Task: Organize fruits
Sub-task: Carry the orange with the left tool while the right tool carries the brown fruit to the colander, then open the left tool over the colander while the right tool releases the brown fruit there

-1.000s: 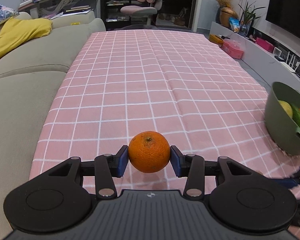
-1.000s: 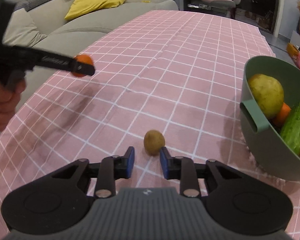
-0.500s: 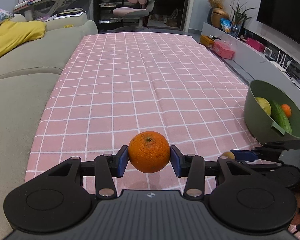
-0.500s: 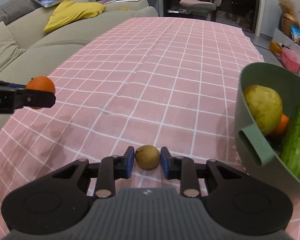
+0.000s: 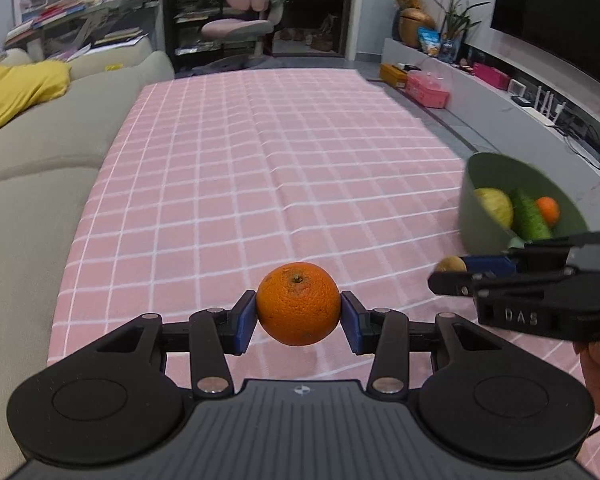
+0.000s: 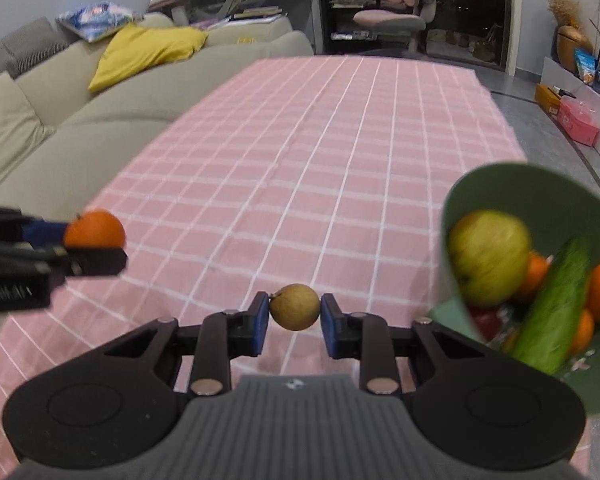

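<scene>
Two fruits were in hand above the pink checked surface point(image 5: 300, 168); the left gripper point(image 5: 299, 316) pinched an orange point(image 5: 298, 309) at its widest girth, stem end facing away, and the right gripper point(image 6: 294, 312) pinched a small tan fruit point(image 6: 295, 306), round and dull-skinned, in the same way. Both hung clear of the cloth. The orange looked firm and moderately heavy, its pebbled rind likely to give the pads good purchase; a hold across the middle seemed right, since a hold nearer either end might let it roll out. The small fruit appeared light, and its thin skin might bruise or crack under hard pressure. The green bowl point(image 6: 500, 184) sat near, to the right, already holding a yellow-green apple point(image 6: 488, 256), a cucumber point(image 6: 552, 308) and several oranges; both fruits probably belonged there.
</scene>
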`<state>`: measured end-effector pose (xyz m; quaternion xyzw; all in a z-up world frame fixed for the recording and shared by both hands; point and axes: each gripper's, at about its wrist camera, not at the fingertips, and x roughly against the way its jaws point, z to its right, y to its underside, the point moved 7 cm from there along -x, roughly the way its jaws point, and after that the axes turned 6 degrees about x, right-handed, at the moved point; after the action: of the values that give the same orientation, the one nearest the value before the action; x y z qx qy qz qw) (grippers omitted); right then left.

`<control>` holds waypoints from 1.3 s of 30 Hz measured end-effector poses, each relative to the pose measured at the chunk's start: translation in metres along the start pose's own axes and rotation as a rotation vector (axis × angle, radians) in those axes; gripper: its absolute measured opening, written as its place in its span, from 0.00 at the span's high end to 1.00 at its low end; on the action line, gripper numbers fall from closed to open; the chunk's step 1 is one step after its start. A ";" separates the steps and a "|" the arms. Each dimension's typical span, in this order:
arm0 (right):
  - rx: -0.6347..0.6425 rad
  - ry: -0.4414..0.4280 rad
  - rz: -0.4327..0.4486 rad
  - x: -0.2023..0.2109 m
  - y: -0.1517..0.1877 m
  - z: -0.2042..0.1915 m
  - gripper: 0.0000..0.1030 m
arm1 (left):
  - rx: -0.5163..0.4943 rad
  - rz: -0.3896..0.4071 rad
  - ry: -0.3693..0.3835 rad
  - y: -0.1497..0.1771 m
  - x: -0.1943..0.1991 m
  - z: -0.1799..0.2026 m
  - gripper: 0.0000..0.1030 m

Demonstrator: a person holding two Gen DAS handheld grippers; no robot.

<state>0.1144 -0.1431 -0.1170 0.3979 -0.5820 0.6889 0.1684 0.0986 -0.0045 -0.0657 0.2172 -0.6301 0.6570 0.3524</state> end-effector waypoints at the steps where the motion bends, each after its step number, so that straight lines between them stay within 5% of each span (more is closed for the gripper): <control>1: -0.004 0.002 0.008 0.006 -0.004 0.004 0.77 | -0.010 0.003 0.007 -0.003 0.002 0.008 0.52; 18: -0.163 0.099 0.100 0.091 -0.023 0.129 0.77 | -0.153 0.020 0.135 -0.046 -0.016 0.149 0.52; 32: -0.221 0.142 -0.067 0.062 0.007 0.169 0.76 | -0.322 -0.139 0.128 -0.022 -0.098 0.208 0.51; 36: -0.216 0.136 -0.071 0.060 0.009 0.169 0.70 | -0.333 -0.154 0.097 -0.023 -0.100 0.212 0.46; 39: -0.222 0.150 -0.042 0.066 0.006 0.171 0.58 | -0.309 -0.118 0.102 -0.029 -0.091 0.208 0.25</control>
<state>0.1293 -0.3198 -0.0704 0.3362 -0.6321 0.6443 0.2689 0.1466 -0.2273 -0.0892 0.1636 -0.6910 0.5406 0.4512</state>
